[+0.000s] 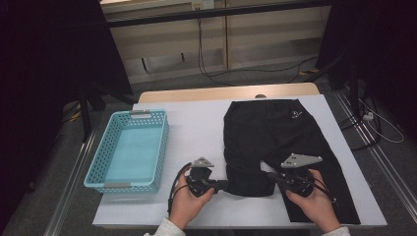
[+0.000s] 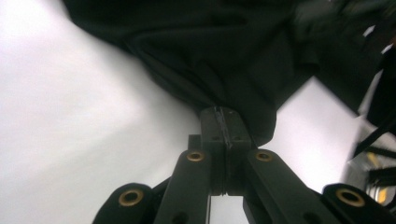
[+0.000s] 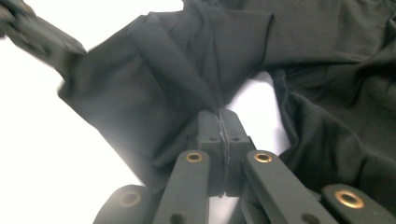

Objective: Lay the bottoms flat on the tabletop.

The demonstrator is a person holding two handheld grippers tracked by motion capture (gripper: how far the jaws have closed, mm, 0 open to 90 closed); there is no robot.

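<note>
Black shorts: one; tools: two, both clamped; basket: one.

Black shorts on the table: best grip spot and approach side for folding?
Grip the hem end of one leg at its two side edges, coming in level from the near edge of the table. The black shorts lie flat with legs toward the person, so those edges pinch easily. The left gripper and right gripper are each shut on such an edge.
</note>
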